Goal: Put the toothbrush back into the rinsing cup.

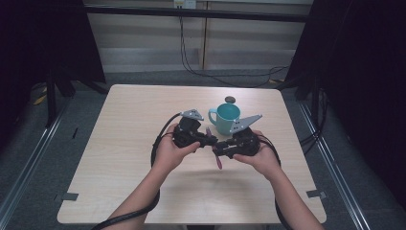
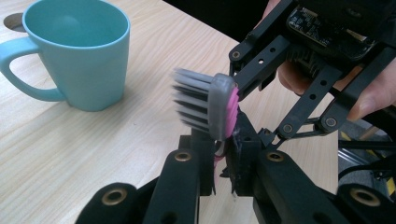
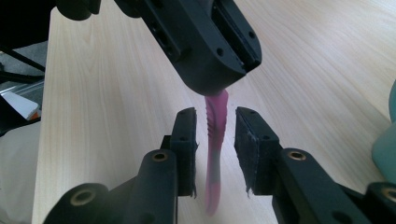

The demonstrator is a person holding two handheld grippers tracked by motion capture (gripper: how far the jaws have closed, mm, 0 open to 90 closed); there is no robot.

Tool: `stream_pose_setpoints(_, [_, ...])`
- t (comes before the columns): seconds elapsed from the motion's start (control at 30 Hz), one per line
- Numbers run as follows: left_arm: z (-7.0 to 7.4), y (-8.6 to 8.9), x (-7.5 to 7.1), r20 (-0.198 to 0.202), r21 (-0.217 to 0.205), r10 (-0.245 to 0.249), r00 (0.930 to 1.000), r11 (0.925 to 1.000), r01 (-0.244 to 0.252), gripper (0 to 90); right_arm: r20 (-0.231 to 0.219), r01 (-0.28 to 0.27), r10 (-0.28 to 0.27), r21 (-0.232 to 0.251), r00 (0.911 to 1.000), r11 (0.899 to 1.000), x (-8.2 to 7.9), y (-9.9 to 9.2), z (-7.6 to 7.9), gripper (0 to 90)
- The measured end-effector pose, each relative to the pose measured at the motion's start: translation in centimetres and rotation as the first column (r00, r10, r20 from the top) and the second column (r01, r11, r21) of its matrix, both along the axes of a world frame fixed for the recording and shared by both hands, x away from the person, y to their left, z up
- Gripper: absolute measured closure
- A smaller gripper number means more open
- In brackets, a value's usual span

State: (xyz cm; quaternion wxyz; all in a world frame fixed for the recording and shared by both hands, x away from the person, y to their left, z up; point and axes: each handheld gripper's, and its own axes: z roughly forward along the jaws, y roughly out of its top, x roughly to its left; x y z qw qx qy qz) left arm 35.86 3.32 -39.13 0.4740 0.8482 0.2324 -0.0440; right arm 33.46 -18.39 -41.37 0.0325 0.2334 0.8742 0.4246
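Near the middle of the high view, above the wooden table (image 1: 119, 158), the left tool (image 2: 223, 154) is clamped on the neck of a pink toothbrush (image 2: 219, 109), bristle head up. The right tool (image 3: 215, 149) has its jaws apart on either side of the pink handle, not pressing it. A teal mug (image 1: 226, 118) stands just behind the tools.

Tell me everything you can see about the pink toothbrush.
The toothbrush looks plastic: a pink handle with ridges, a clear grey head and grey bristles pointing toward the teal mug. The left gripper is shut on its neck, holding it above the wooden table. The handle hangs between the right gripper's jaws, which do not press it yet.
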Motion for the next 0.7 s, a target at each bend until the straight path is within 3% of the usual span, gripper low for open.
stream_pose_setpoints(0.7, [-0.13,-0.17,-0.07,0.003,0.015,-0.016,0.9999,0.9998,0.016,82.9,-0.016,-0.017,0.017,-0.003,0.9997,1.0,0.19,0.47,0.19,75.3])
